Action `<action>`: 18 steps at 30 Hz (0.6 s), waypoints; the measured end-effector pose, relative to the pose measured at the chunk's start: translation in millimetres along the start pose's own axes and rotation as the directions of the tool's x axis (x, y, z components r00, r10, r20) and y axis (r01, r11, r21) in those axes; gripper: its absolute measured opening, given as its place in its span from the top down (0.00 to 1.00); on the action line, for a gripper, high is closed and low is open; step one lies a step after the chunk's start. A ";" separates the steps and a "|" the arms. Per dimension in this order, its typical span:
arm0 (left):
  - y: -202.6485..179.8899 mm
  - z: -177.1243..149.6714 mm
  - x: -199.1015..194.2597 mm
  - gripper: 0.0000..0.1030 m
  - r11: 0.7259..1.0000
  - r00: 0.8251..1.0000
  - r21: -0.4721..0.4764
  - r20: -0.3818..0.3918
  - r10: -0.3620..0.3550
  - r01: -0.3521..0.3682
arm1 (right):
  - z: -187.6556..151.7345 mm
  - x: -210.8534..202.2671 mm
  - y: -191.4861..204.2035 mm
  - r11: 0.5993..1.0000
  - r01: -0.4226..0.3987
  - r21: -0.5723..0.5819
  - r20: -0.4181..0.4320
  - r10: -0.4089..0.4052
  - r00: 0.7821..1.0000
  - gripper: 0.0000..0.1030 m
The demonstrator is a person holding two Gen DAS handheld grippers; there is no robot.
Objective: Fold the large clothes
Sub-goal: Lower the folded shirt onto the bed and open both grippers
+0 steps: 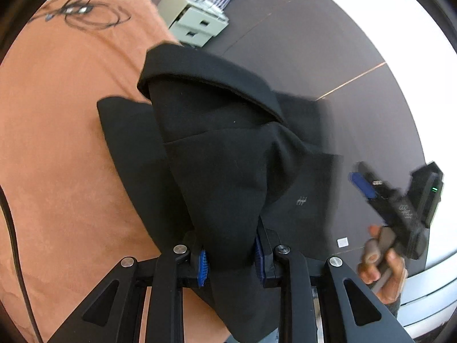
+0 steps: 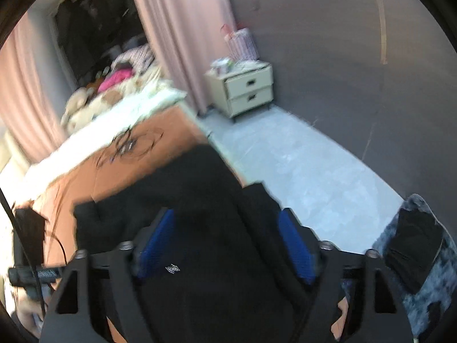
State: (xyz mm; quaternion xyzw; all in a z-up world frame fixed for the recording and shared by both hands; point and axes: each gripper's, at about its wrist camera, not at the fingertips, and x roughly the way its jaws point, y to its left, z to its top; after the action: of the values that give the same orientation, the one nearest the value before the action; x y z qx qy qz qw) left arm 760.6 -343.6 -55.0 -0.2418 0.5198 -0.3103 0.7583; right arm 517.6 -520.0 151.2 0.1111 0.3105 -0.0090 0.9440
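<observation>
1. Orange bedspread [image 1: 62, 143] fills the left of the left wrist view. Its far right corner lies near a pale two-drawer nightstand [image 1: 197, 25], and the dark floor [image 1: 328, 65] beyond the bed's right edge is open.
2. In that view the black garment [image 1: 222, 154] is bunched and folded over itself, draped across the bed's right edge. The left gripper [image 1: 230, 257] is clenched on a gathered fold of it, blue pads pressed against the cloth from both sides.
3. Low at the right of the same view, a hand [image 1: 382, 268] holds the right gripper [image 1: 368, 188] off the bed's edge, clear of the cloth.
4. Blurred, the right wrist view shows the right gripper [image 2: 228, 243] released: its blue pads stand wide apart above the garment [image 2: 217, 271], with nothing clamped.
5. Grey floor [image 2: 300, 165] stretches open from the bed's right edge to the nightstand [image 2: 245, 88]; a fluffy grey rug [image 2: 428, 271] lies at lower right.
</observation>
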 end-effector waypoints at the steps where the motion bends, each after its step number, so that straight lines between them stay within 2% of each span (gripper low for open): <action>1: 2.5 0.2 2.9 0.74 1.000 1.000 -0.008 -0.003 0.019 -0.019 | -4.0 -8.0 1.4 1.000 0.004 0.008 0.000 -0.004 1.000 0.26; 3: 14.6 3.6 12.1 0.74 0.997 0.998 -0.035 -0.013 0.064 -0.064 | -18.2 -26.8 5.2 1.000 0.026 0.008 -0.009 -0.026 1.000 0.26; 7: 44.9 6.6 23.0 0.71 0.995 0.999 -0.095 -0.036 0.026 -0.029 | -65.0 -71.7 -3.1 0.998 0.054 0.041 -0.041 -0.053 0.998 0.26; 11: 47.0 -1.0 15.2 0.64 0.995 0.999 -0.088 -0.030 0.042 -0.044 | -119.1 -100.3 -25.9 0.986 0.041 0.163 -0.102 -0.025 0.995 0.26; 14: 48.4 -4.4 8.1 0.56 0.995 0.998 -0.082 -0.018 0.063 -0.065 | -152.8 -108.4 -39.8 0.967 0.052 0.251 -0.129 -0.020 0.991 0.26; 18: 51.1 -11.4 8.4 0.52 0.995 0.998 -0.080 -0.026 0.063 -0.065 | -178.7 -95.5 -41.0 0.946 -0.004 0.324 -0.183 0.066 0.981 0.26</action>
State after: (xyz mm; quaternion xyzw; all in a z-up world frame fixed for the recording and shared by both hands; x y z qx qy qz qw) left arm 763.4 -314.9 -99.5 -0.2518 0.5484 -0.2676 0.7512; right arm 332.6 -526.4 59.1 0.2694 0.3923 -0.0319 0.8789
